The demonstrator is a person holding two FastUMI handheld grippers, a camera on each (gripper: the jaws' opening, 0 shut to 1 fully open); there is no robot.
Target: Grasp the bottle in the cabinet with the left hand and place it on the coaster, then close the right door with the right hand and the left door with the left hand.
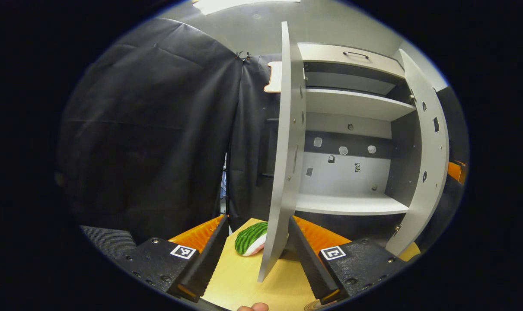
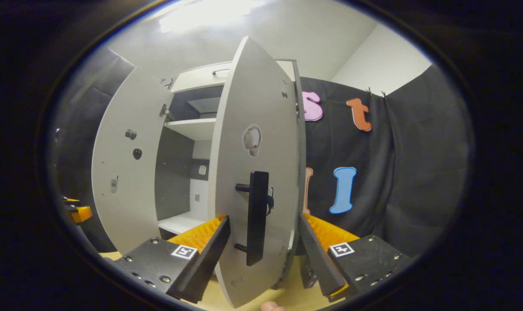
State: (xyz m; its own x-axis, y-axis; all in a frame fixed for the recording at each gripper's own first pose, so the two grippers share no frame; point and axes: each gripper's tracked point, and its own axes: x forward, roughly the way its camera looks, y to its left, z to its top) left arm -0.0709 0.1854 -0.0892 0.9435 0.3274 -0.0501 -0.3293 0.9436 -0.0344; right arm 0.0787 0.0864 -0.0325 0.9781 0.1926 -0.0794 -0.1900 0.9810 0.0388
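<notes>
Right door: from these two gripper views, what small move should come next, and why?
Probably swing the right door shut with the right gripper: its open fingers straddle the door's edge beside the black handle, the cabinet shelves look bare, and both doors stand open.

Left tongs [image 1: 258, 259] spread wide, right tongs [image 2: 261, 259] likewise

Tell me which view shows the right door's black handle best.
The right gripper view: the handle faces the camera, between the right hand-held gripper's open fingers. The left gripper view shows the right door from its inner side, with no handle visible.
</notes>
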